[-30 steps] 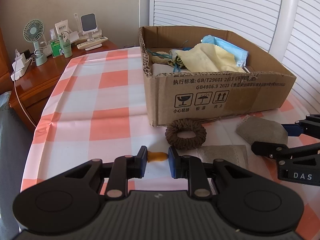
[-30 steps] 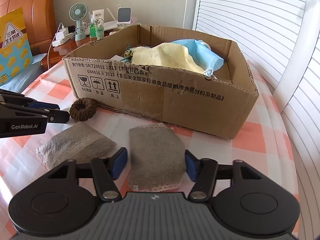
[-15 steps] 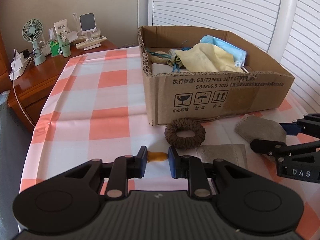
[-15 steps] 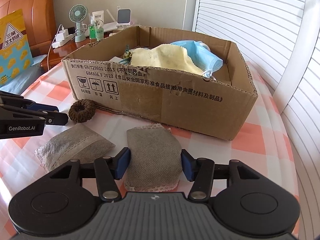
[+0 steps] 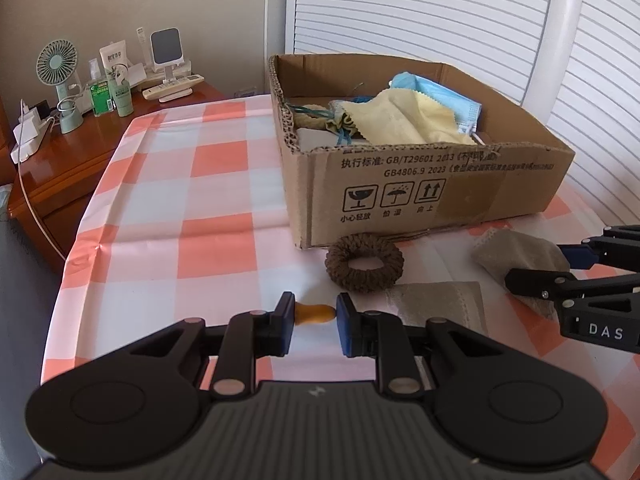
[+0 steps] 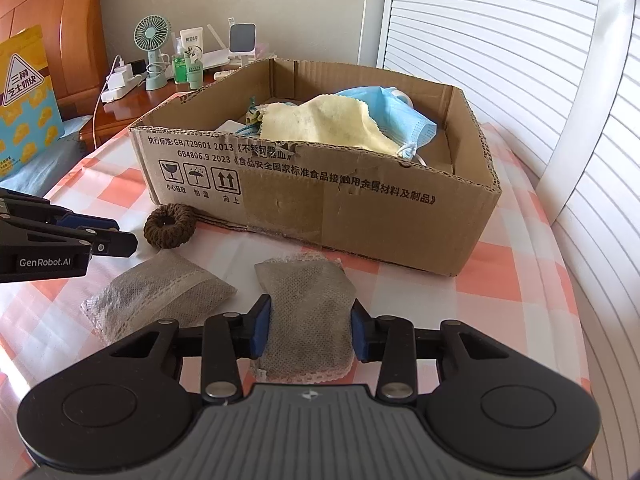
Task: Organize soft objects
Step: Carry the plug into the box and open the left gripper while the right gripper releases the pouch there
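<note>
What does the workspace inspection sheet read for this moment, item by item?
Surface: checked tablecloth, creased at its left edge.
Job's things: cardboard box holding a yellow cloth and blue mask; brown ring and two grey pouches outside it.
Clutter: nothing seen on the cloth.
Grippers: left gripper shut on a small orange piece; right gripper closing around a pouch, pads at its edges.
Cables: white cord hanging off the nightstand.
Surroundings: fan, bottles, white shutters.
</note>
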A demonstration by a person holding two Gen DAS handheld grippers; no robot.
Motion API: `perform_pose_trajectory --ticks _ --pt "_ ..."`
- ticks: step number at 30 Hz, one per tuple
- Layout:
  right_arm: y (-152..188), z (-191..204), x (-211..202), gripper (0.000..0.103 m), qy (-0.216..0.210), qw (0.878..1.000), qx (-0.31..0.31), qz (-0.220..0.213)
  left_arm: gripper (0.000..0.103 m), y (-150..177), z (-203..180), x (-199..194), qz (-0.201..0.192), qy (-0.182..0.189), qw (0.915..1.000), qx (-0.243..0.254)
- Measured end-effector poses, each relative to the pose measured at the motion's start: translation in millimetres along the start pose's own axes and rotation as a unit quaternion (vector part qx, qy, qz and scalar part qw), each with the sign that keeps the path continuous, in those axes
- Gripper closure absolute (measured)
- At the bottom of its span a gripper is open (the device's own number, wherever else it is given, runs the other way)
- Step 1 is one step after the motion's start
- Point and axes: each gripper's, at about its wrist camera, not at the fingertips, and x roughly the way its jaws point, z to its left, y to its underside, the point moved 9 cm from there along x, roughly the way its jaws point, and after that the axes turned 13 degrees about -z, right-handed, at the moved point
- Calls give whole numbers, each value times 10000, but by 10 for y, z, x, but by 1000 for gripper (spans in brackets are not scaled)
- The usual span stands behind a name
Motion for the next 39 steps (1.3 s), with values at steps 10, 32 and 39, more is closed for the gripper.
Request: perform_pose_trajectory --ticks 10,32,39 --pt "-28 -48 -105 59 -10 9999 117 -25 82 -28 -58 -150 130 229 9993 277" --pt "-388 -97 -784 59 -502 9978 -29 -430 82 -485 -410 -676 -117 1028 9905 906" --pt "-544 -191 -941 59 -450 9957 265 -759 82 -968 -494 -622 -529 1056 9856 1212"
